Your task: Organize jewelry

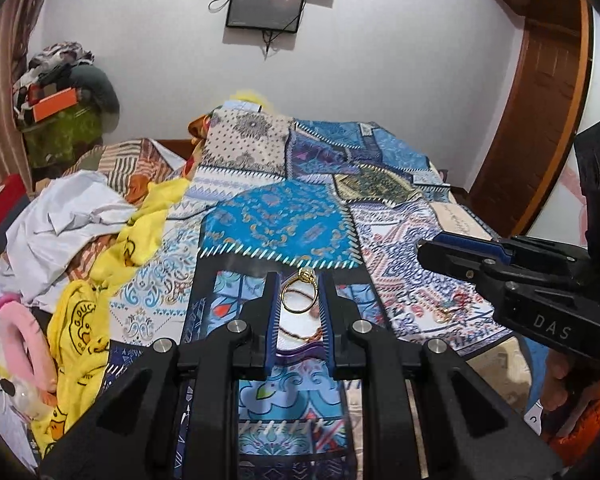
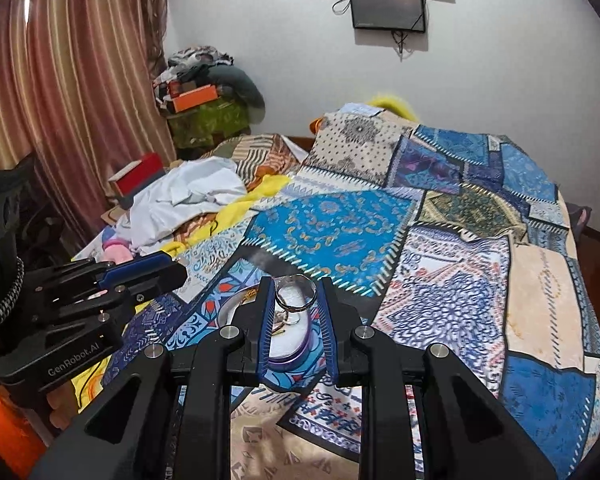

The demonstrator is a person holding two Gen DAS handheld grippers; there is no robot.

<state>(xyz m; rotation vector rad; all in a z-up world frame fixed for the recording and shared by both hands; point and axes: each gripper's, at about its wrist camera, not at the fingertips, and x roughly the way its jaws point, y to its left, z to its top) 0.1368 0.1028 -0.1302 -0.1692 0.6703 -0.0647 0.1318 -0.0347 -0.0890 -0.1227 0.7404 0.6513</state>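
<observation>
Over the patchwork bedspread (image 1: 284, 220) our left gripper (image 1: 299, 280) pinches a gold ring (image 1: 299, 294), right gripper (image 2: 294, 286) pinches a silver ring (image 2: 295, 293).

1. Left gripper (image 1: 299, 296) points forward and down, its jaws drawn close on a gold ring (image 1: 298, 294).
2. Right gripper (image 2: 295, 300) points forward and down, its jaws drawn close on a silver ring (image 2: 296, 293).
3. The two grippers sit side by side, each gripped from below by a hand (image 1: 556, 380).
</observation>
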